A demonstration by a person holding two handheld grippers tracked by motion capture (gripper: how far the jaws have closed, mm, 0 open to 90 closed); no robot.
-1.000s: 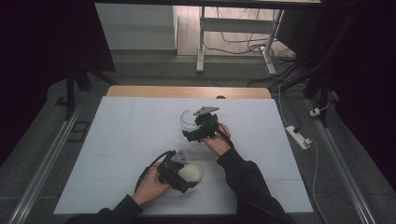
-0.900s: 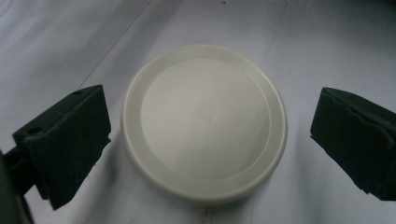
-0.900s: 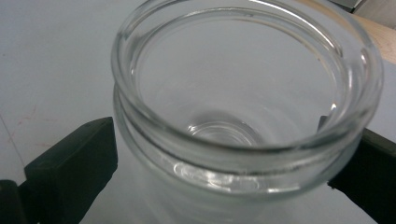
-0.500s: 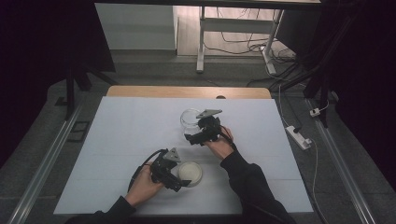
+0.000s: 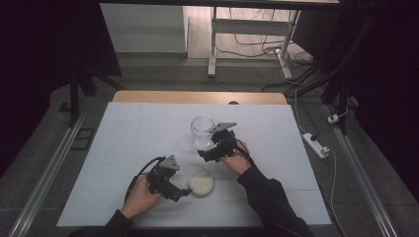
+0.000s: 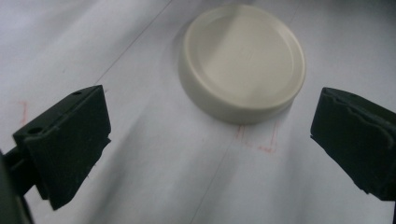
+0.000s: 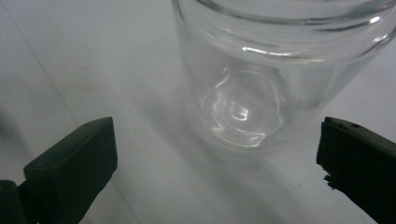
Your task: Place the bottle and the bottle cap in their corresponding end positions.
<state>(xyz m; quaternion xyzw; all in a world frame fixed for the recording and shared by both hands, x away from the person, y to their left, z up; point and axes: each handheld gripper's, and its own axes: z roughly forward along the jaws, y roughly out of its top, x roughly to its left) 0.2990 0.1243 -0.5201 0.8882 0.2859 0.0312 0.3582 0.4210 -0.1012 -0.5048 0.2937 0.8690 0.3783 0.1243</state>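
**Jar and lid lie free, both grippers spread**

While the white-covered desk (image 5: 128, 148) carries everything in hand, two things sit near its middle — a clear glass jar and a cream lid — with a gripper close to each.

Upright and uncapped, the glass jar (image 5: 202, 130) stands toward the far half of the desk. Just beside it on the person's near right is the right gripper (image 5: 206, 153), held in the right hand (image 5: 236, 161), its grey three-cornered plate pointing toward the jar. From the right gripper view the jar (image 7: 275, 74) rises ahead of and between the two black jaws, which stand wide apart and touch nothing; the jar's base lies beyond their tips.

Nearer the person, the round cream lid (image 5: 201, 183) lies flat on the desk, top side up, well apart from the jar. Coming in from its left is the left gripper (image 5: 184, 193), held in the left hand (image 5: 141, 195), with its cable looping back over the wrist. In the left gripper view the lid (image 6: 243, 60) sits just past the jaw tips — the jaws are spread wide, clear of the lid's rim on both sides. Faint red marks show on the desk sheet beside the lid.
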